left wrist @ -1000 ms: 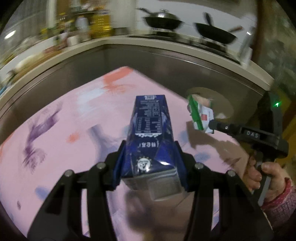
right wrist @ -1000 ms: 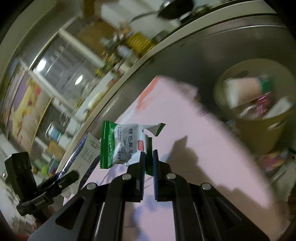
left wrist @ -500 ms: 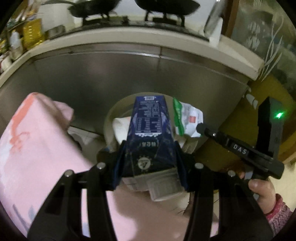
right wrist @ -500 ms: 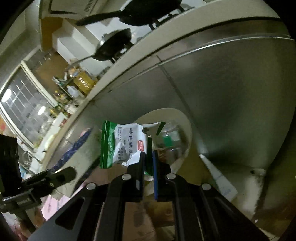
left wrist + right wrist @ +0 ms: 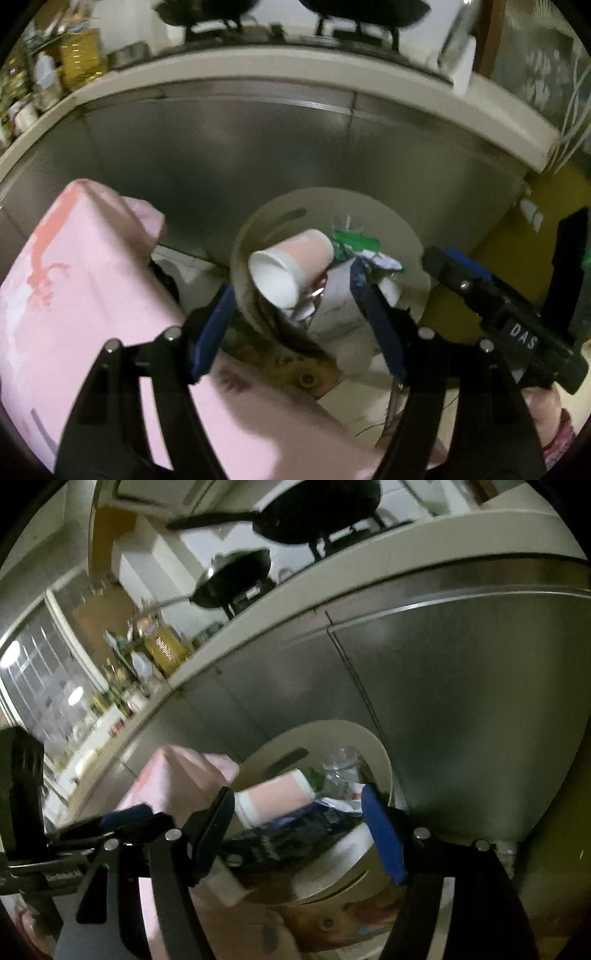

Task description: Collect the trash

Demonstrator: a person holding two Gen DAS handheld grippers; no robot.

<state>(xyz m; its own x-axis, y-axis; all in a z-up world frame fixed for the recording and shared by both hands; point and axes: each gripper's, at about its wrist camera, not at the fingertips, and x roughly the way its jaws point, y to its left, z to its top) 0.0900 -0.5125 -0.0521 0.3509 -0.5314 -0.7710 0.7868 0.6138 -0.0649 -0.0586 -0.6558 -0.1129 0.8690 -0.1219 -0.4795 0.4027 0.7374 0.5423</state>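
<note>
As both hand-held grippers hang over the bin, the left and right have just been opening, jaws wide and empty. The carton and wrapper lie inside beside a cup. Best lift straight clear, judging by the crowded rim.

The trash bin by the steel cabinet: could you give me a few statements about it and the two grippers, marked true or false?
1. The left gripper grips the carton. False: its jaws have just been opening, nothing between them.
2. A pink paper cup lies in the trash bin. True.
3. The dark blue carton rests in the bin. True.
4. The right gripper pinches a green wrapper. False: its jaws have just opened; the green wrapper is in the bin.
</note>
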